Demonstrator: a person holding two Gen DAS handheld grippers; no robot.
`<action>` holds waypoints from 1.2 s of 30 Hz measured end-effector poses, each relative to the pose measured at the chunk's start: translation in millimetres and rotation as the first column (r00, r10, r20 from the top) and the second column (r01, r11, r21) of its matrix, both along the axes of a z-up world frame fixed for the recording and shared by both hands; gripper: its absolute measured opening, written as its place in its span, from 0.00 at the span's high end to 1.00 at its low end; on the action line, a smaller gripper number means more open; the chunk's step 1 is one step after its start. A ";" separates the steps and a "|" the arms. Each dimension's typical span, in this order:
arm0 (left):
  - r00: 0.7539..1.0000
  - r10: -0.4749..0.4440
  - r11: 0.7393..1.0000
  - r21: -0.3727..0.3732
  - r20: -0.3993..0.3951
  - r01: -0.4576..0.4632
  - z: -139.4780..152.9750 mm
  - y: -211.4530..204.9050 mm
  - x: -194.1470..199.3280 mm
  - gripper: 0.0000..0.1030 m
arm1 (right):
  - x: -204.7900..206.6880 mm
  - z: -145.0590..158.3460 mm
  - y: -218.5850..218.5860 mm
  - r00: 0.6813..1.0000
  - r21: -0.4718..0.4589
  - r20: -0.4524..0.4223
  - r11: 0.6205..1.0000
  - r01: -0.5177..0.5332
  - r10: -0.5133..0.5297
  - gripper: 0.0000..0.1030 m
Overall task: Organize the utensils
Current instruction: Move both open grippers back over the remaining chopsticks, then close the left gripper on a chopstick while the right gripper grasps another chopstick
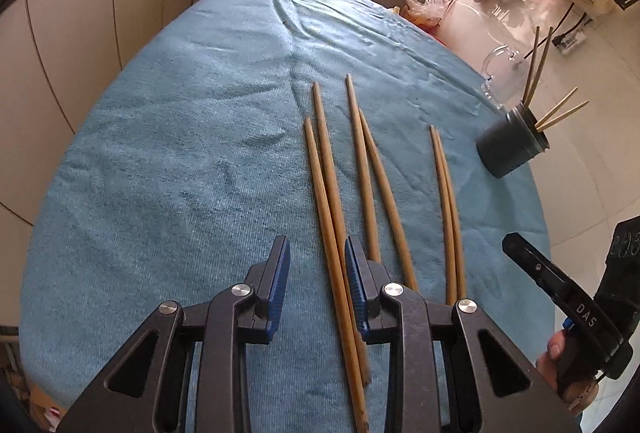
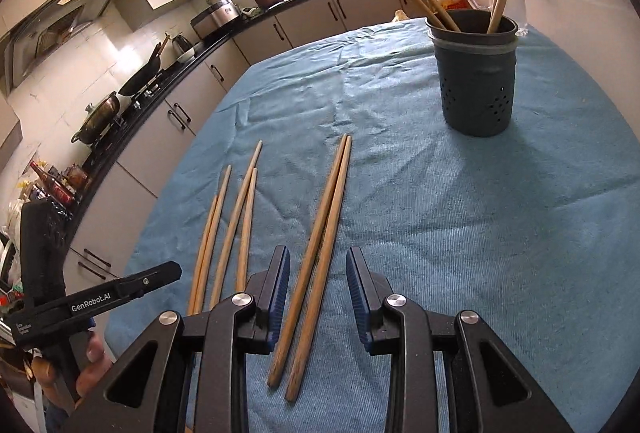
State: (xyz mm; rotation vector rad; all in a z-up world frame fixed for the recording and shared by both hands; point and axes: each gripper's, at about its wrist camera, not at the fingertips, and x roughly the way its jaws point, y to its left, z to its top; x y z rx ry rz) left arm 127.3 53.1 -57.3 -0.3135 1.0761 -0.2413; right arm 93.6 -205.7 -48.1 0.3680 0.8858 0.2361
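Six chopsticks left on the blue cloth point(image 1: 160, 153), four already in the dark holder point(image 1: 512, 149), so this reads as the pick-up step of another pair, both hands lined up at once. Left wrist view: left gripper point(image 1: 317, 289) part open, nothing clamped; the leftmost pair point(image 1: 326, 201) runs up through the gap toward 12 o'clock, close to the right pad, left pad clear of them. I judge the pads are not pressing yet. Middle pair point(image 1: 372, 185) sits just past the right finger at 1 o'clock, third pair point(image 1: 446, 201) further out at 2 o'clock, holder at 2 o'clock near the table edge, well apart from the gripper. Right gripper point(image 1: 560, 293) shows at 4 o'clock, its jaws out of sight here. Right wrist view: right gripper point(image 2: 317, 289) also part open and empty, straddling the rightmost pair point(image 2: 320, 233), which lies between the fingers touching neither pad. Holder point(image 2: 476, 85) stands upright at 1 o'clock, well beyond the tips. Next move, as I judge it: drop onto the sticks, close on both of a pair together near the thick ends, lift, then tip them into the holder.
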 end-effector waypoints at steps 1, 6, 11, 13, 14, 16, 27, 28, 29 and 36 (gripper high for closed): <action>1.000 -0.007 1.000 0.005 -0.003 0.007 -1.5 -2.8 2.1 0.74 | 1.1 -2.6 0.1 1.000 0.002 -0.005 1.000 0.000 0.000 0.69; 1.000 -0.024 0.999 0.042 -0.021 0.025 -9.5 -14.8 10.4 0.78 | 5.6 -9.9 -3.1 1.000 0.016 -0.017 1.000 -0.004 0.004 0.69; 1.000 -0.003 0.998 0.062 -0.022 0.005 -11.1 -18.0 16.6 0.83 | 6.9 -10.3 -9.3 1.000 0.026 -0.012 1.000 -0.007 0.008 0.69; 1.000 0.012 0.998 0.070 -0.027 -0.011 -11.2 -17.2 19.0 0.88 | 8.3 -10.3 -11.7 1.000 0.029 -0.011 1.000 -0.008 0.008 0.69; 0.999 0.015 0.998 0.067 -0.030 -0.013 -11.3 -16.7 20.0 0.88 | 8.7 -11.1 -13.6 1.000 0.032 -0.012 0.999 -0.007 0.008 0.69; 0.999 0.024 0.997 0.069 -0.036 -0.022 -11.9 -15.2 23.5 0.92 | 8.7 -12.7 -17.6 1.000 0.038 -0.016 0.999 -0.005 0.006 0.69; 0.999 0.039 0.986 0.161 -0.028 -0.034 -10.2 -23.6 49.0 0.92 | 33.2 -8.0 -24.7 0.997 0.014 -0.082 1.000 0.004 -0.003 0.69; 0.999 0.035 0.988 0.155 -0.031 -0.030 -10.2 -22.5 49.1 0.93 | 38.2 -7.3 -23.4 0.996 0.003 -0.093 1.000 0.003 -0.003 0.69; 0.999 0.031 0.988 0.149 -0.032 -0.026 -10.3 -21.0 48.6 0.93 | 45.4 -6.3 -21.5 0.994 -0.013 -0.107 1.000 0.003 -0.005 0.69; 0.999 0.009 0.991 0.135 -0.032 -0.005 -11.0 -14.9 46.0 0.93 | 90.9 -18.3 -3.9 0.979 -0.036 -0.205 0.999 -0.017 0.009 0.72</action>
